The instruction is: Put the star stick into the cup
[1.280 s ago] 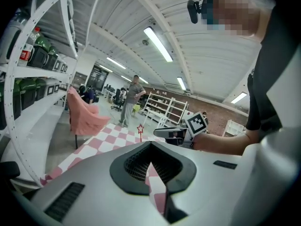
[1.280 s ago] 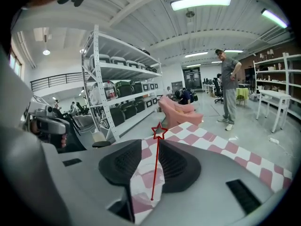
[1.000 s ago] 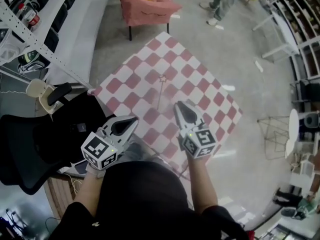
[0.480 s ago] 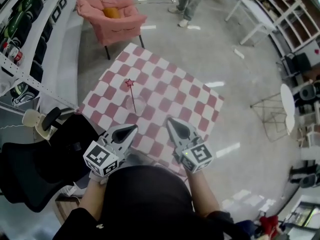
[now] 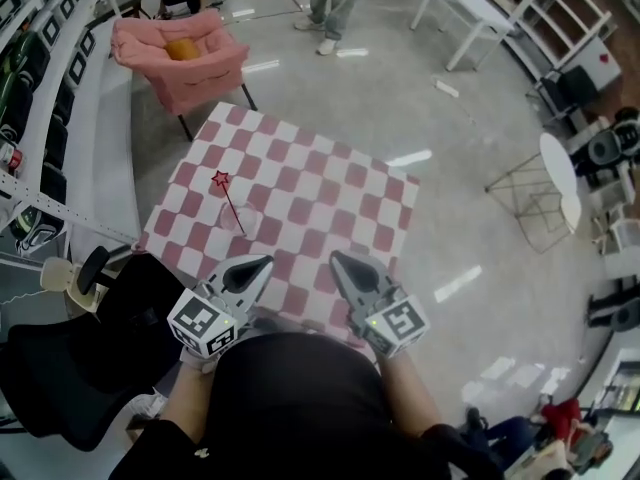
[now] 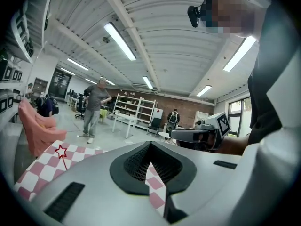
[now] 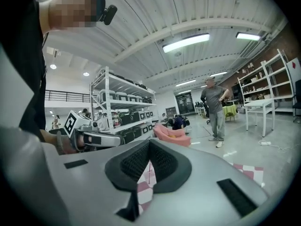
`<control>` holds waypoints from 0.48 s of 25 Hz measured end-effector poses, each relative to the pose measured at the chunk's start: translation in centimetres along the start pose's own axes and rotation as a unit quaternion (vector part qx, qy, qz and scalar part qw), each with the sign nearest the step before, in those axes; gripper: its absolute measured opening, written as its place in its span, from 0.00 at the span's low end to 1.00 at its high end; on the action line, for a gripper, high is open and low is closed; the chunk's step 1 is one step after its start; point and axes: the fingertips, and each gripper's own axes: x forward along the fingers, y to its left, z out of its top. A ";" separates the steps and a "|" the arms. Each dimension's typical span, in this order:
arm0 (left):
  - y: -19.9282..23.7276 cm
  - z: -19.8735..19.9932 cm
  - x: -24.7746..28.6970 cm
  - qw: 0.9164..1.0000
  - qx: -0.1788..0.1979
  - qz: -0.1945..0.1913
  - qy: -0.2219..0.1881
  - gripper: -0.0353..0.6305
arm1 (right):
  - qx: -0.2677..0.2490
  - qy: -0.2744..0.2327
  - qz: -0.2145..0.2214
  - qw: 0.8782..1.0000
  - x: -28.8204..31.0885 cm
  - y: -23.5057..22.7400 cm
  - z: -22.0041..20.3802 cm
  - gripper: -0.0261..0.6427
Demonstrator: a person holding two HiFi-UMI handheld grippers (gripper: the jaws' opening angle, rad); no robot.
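The star stick (image 5: pixel 222 180) has a red outlined star on a thin rod. It leans in a clear cup (image 5: pixel 241 224) on the left part of the red-and-white checkered table (image 5: pixel 330 183). In the left gripper view the star stick (image 6: pixel 60 150) stands at the far left over the table. My left gripper (image 5: pixel 258 265) and right gripper (image 5: pixel 340 261) hover over the table's near edge, well short of the cup. Both are shut with nothing between the jaws. The right gripper (image 6: pixel 197 135) shows in the left gripper view, and the left gripper (image 7: pixel 101 139) in the right gripper view.
A pink armchair (image 5: pixel 178 56) stands beyond the table's far corner. A black office chair (image 5: pixel 70 358) is at my left, with shelving (image 5: pixel 40 88) along the left wall. A person (image 5: pixel 328 3) stands farther off, near a white table (image 5: pixel 480 13).
The right gripper has drawn back from the star stick towards the table's near edge, and both grippers now sit side by side there. The stick and cup lie farther left in view.
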 end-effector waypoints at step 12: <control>-2.1 0.4 2.1 1.000 0.002 -0.027 -0.003 0.11 | 0.005 0.004 -0.015 1.000 -2.5 -1.0 -0.7 0.06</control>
